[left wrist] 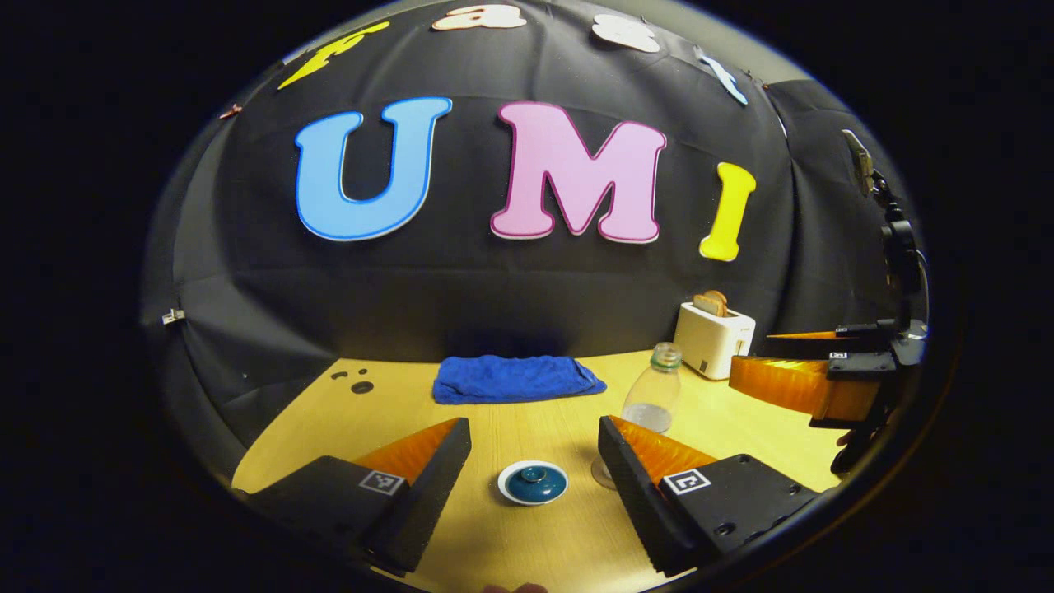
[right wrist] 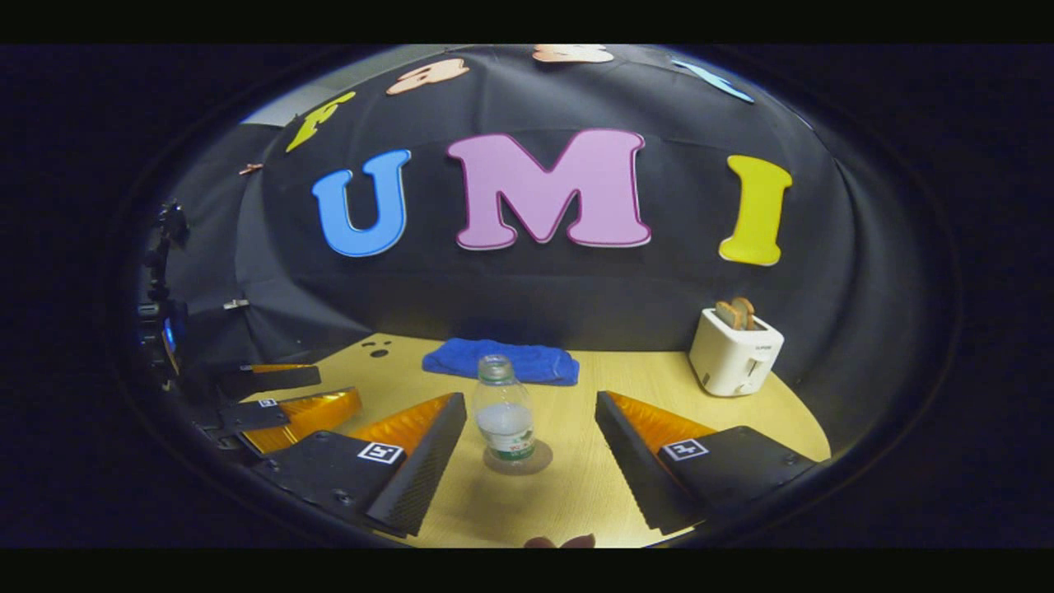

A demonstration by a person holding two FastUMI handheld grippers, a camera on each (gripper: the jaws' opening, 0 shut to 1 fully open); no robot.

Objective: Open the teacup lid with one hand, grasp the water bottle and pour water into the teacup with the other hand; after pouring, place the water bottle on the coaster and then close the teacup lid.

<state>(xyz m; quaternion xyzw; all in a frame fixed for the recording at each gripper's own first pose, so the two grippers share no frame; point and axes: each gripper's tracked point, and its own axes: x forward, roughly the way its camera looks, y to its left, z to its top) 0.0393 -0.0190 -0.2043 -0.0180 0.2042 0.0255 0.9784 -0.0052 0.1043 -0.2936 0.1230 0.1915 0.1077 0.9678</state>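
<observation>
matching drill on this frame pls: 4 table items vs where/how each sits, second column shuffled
Items:
1. water bottle
2. teacup lid
3. blue towel
4. toaster

Places or states:
A. folded, at the table's far edge by the cloth wall
B. far right corner, bread sticking up from the slots
C. on the cup, between the open fingers of the left tool
D. upright on a round coaster, ahead of the open right tool

Pairs: 1-D, 2-C, 3-A, 4-B
</observation>
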